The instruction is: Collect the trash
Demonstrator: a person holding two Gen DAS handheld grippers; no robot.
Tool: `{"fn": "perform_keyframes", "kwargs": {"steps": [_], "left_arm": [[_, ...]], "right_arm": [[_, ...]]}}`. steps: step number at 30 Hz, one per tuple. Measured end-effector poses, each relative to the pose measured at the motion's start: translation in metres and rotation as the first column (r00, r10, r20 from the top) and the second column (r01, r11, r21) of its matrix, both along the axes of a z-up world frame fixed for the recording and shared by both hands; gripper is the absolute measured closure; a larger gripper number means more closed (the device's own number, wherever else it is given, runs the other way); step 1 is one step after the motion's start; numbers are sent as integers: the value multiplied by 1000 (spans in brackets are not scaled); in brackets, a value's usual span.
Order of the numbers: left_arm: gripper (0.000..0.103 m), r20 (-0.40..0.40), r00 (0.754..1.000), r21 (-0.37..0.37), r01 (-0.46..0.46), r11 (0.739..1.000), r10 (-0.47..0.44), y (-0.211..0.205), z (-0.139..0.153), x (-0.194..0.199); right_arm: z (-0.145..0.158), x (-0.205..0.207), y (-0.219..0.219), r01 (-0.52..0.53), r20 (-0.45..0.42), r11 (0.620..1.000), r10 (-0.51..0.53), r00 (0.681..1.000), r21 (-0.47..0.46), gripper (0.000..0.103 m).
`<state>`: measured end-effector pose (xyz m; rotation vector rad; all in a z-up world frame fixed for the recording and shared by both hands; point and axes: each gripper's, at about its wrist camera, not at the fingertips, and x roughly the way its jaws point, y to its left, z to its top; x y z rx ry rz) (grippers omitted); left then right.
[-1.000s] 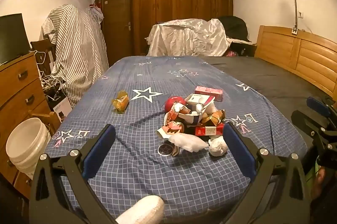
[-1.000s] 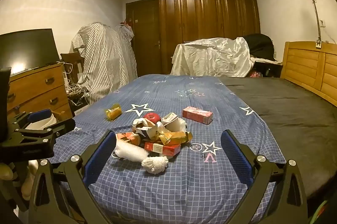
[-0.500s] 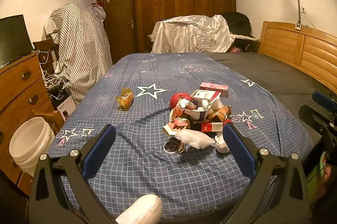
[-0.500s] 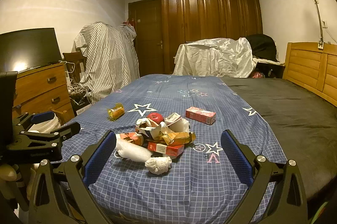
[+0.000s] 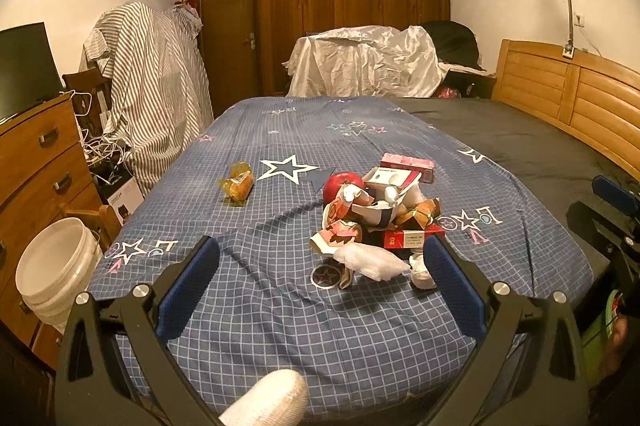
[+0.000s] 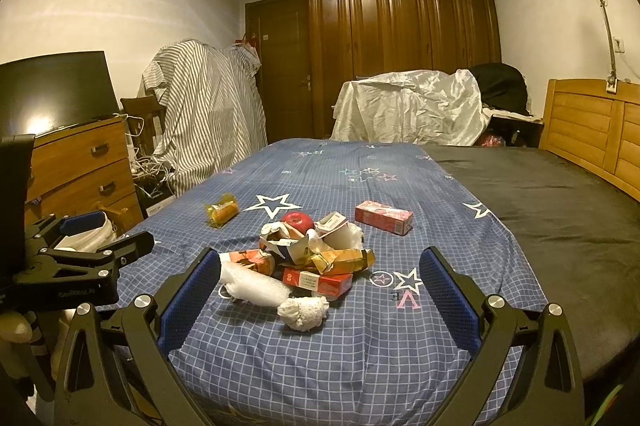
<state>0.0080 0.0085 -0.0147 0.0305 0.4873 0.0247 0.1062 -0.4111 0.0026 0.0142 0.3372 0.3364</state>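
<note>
So nothing collected yet: both claws, left [image 5: 320,286] and right [image 6: 320,290], wide open, empty. Trash pile [image 6: 308,262] untouched at 12; bucket [image 5: 56,272] at 9.

A heap of trash [image 5: 376,222] sits on the bed: torn cartons, a red box [image 6: 316,281], bubble wrap [image 6: 254,286], a tissue wad [image 6: 304,312]. A pink box [image 6: 383,217] and a yellow wrapper [image 6: 221,212] lie apart.
</note>
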Motion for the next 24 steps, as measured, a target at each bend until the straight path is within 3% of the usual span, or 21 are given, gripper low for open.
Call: {"fn": "perform_keyframes", "kwargs": {"steps": [24], "left_arm": [[5,-20,1000,-9,-4,1000,4,3,0,3]], "right_arm": [[-1,3,1,-4,-4,1000,4,1000,-3,4]]}}
